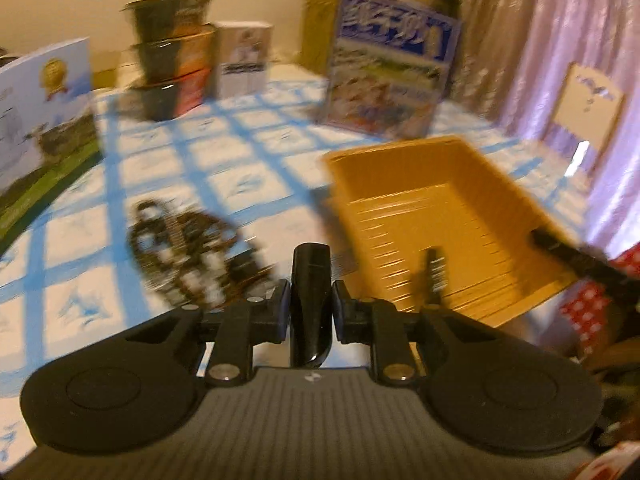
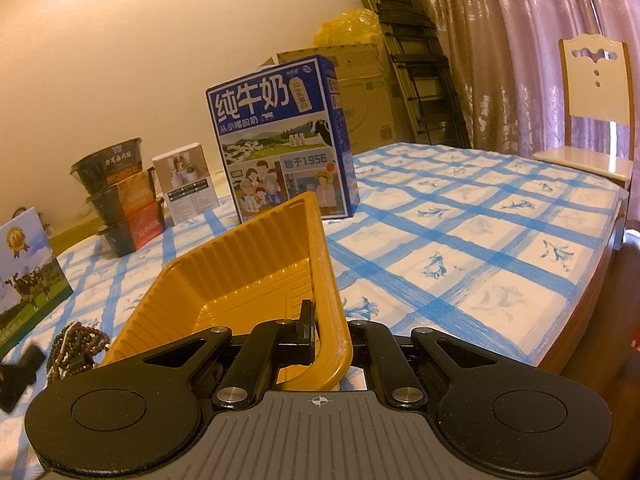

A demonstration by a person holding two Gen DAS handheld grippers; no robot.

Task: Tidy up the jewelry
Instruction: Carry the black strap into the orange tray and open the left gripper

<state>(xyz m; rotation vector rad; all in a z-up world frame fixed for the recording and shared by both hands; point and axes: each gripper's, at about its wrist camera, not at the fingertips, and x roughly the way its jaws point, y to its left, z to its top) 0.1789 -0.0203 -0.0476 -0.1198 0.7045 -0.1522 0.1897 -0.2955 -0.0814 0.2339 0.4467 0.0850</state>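
Left wrist view, blurred: heap of dark beaded jewelry [image 1: 180,252] on blue-checked surface [image 1: 224,160], left of left hand-held gripper [image 1: 311,307]. Its pads clamp glossy black oblong item [image 1: 311,296], kind unclear. Yellow plastic tray [image 1: 436,216] at right. Right wrist view: beads [image 2: 76,344] at lower left beside tray [image 2: 240,280]; right hand-held gripper [image 2: 328,330] pinched shut on tray's near rim. Milk carton [image 2: 280,140] upright behind tray.
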